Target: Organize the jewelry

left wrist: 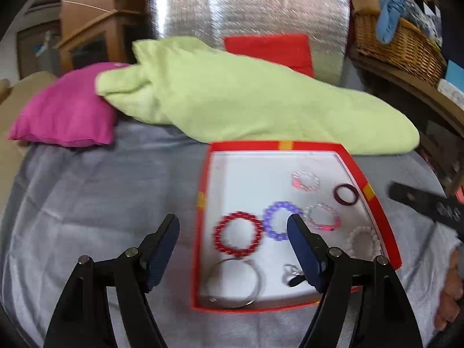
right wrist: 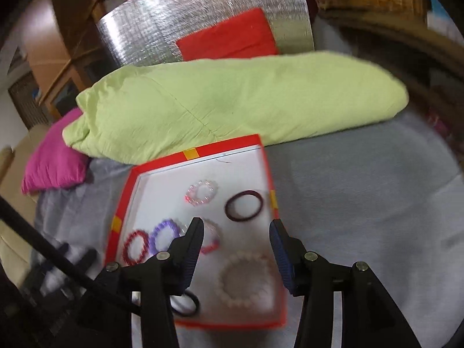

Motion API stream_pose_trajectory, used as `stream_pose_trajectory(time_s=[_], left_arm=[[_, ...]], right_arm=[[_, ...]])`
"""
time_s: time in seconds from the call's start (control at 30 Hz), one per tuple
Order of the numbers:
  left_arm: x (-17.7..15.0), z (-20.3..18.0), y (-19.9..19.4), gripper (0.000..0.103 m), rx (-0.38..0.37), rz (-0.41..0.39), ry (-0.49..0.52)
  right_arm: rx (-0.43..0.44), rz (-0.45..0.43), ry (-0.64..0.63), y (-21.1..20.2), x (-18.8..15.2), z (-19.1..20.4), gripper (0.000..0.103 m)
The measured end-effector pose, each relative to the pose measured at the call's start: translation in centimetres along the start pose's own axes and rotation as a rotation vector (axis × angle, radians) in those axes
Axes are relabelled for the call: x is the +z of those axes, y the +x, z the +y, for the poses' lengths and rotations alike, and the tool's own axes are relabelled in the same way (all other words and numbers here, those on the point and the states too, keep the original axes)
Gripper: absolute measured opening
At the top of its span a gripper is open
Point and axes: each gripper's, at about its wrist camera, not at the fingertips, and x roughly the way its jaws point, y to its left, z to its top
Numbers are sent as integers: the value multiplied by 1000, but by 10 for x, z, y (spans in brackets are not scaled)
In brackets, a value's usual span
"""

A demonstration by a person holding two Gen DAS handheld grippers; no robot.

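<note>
A red-rimmed box with a white floor lies on a grey sheet and holds several bracelets. In the left wrist view I see a red bead bracelet, a purple one, clear-pink ones, a dark bangle, a white bead bracelet, a thin silver bangle and a small ring. My left gripper is open and empty over the box's near left. My right gripper is open and empty above the white bead bracelet and near the dark bangle.
A light green quilt lies just behind the box, with a magenta pillow to its left. A silver foil panel and red cushion stand behind. A wicker basket sits on a shelf at right.
</note>
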Motion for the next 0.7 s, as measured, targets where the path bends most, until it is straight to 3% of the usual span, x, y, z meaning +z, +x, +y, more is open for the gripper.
stream_pose_trajectory(time_s=[0.1, 0.23, 0.4, 0.7], left_arm=[[-3, 9, -17, 78, 72, -30, -15], [-11, 12, -42, 81, 184, -45, 36], [-29, 7, -80, 86, 188, -102, 86], [-59, 17, -105, 87, 168, -60, -16]], right_arm=[[-49, -53, -81, -35, -15, 4, 52], [-71, -107, -128, -73, -40, 5, 63], [-73, -142, -174, -112, -72, 13, 65], [-84, -181, -197, -144, -108, 26, 68]])
